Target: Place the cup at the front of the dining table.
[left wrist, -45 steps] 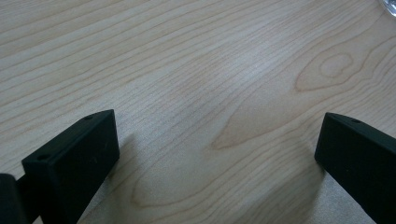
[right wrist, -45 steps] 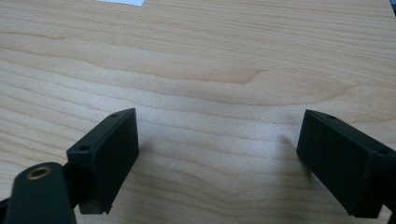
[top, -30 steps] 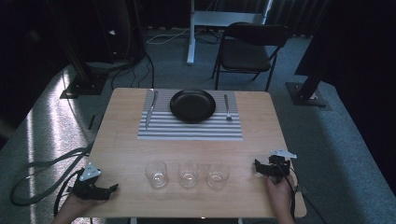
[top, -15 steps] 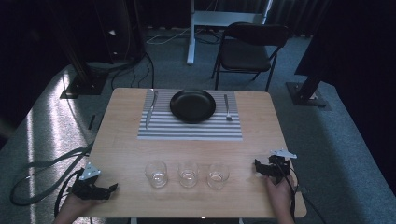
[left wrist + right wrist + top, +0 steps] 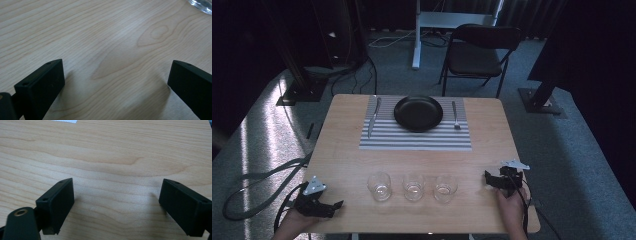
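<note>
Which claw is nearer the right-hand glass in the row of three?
The right claw: it sits just to the right of that glass. The left claw is at the near-left table corner, beyond the other two glasses.

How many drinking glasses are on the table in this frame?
3, in a row near the table's front edge: left glass, middle glass, right glass, between the two grippers. None looks hidden.

Round glossy plate [image 5: 418, 113]: black.
Rectangular cloth placemat [image 5: 415, 137]: grey and white stripes.
Three small drinking glasses [image 5: 413, 187]: clear, colourless.
Wooden table top [image 5: 342, 160]: pale tan, wavy grain.
Metal knife [image 5: 372, 118] and fork [image 5: 455, 116]: silver.
Folding chair [image 5: 479, 55]: black.
Carpet floor [image 5: 582, 150]: grey.
</note>
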### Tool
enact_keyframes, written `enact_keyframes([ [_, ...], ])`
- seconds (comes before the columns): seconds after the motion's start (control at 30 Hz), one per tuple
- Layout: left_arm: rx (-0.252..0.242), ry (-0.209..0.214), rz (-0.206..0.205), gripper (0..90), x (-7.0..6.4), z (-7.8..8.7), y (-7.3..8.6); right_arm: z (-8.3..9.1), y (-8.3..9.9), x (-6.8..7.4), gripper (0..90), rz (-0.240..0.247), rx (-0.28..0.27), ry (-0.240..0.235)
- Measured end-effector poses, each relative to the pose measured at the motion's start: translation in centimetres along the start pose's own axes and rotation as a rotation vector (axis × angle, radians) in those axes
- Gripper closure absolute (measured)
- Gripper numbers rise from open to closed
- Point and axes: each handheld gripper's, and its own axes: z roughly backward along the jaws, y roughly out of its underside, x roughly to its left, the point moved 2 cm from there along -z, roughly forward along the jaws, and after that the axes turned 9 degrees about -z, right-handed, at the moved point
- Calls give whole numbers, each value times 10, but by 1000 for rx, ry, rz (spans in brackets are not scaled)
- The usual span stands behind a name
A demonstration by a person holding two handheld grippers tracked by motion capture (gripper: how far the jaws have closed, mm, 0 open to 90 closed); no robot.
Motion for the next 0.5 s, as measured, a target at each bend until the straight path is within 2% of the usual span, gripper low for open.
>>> enact_keyframes([
  [0.2,-36,21,-25,13,-8,2,-9,0,0,0,122,0,0,0],
  [0.5,-51,46,-55,13,-17,0,-17,0,0,0,122,-1,0,0],
])
